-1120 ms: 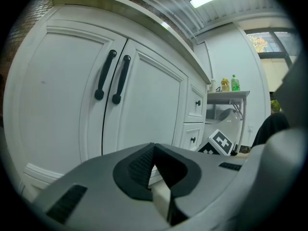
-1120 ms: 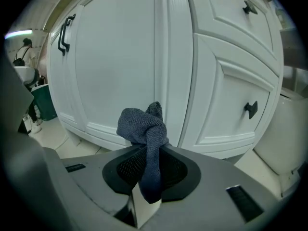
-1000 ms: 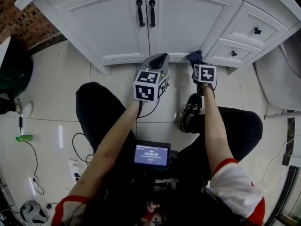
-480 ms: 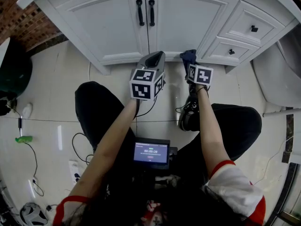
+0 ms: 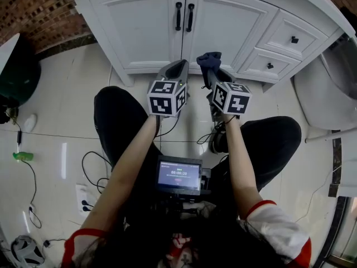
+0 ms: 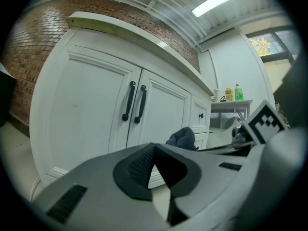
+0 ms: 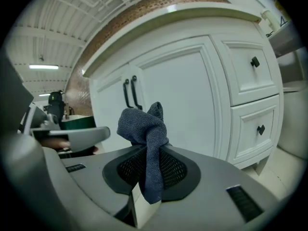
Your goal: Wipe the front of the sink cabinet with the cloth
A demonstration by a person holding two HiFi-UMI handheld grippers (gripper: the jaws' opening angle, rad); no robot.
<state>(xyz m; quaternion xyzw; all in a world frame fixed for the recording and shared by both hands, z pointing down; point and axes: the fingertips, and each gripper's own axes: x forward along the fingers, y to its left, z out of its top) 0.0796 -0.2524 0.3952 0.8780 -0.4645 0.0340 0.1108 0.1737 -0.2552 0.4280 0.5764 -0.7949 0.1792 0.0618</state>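
Right gripper point(image 7: 145, 158) shifted left along cabinet point(image 5: 145, 27), jaws pinching cloth point(image 7: 142, 121); left gripper point(image 6: 153, 150) has jaws pressed together.

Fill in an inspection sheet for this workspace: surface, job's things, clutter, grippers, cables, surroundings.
Surface: pale tiled floor, glossy, no spill seen.
Job's things: white sink cabinet, doors closed; dark blue cloth, bunched, near the foot of the right door; contact with the door cannot be told.
Clutter: small green item and a ball-like object on the floor at the person's left.
Grippers: left gripper jaws together, nothing between them; right gripper clamped on the cloth.
Cables: black cable looping across the floor towards a white power strip.
Surroundings: brick wall left of the cabinet; dark bin below it.
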